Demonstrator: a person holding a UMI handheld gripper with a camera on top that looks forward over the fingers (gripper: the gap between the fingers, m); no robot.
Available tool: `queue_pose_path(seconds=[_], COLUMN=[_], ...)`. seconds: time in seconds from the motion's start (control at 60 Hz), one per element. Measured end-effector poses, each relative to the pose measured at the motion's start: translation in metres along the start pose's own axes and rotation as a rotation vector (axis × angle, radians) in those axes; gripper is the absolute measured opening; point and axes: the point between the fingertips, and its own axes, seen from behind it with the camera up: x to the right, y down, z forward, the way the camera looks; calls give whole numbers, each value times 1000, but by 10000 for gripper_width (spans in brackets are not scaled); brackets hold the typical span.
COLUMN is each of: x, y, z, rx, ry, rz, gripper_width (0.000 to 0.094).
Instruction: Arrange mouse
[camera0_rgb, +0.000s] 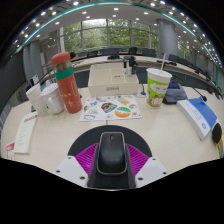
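Note:
A black computer mouse (111, 152) sits between my two fingers, its wheel end pointing away from me. The magenta pads (86, 157) meet its left and right sides with no gap showing, so my gripper (111, 160) is shut on the mouse. The mouse hides the table just below it. A dark round mat (84, 134) shows around its far end on the pale table (50, 140).
Beyond the fingers lies a colourful printed sheet (110, 107). A red bottle with a green cap (68, 85) and white mugs (44, 97) stand at the left. A green-and-white cup with a straw (157, 88) stands at the right, and a blue-and-white object (203, 118) lies nearer.

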Motion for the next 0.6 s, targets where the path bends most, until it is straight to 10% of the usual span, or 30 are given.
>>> queue_pose_path(seconds=[0.117,0.6], x=[5,-50], y=[-8,-26], z=[-29,-319], rx=[-3,133], ry=[27,102], rz=[13,-58], gripper_width=[868,853])
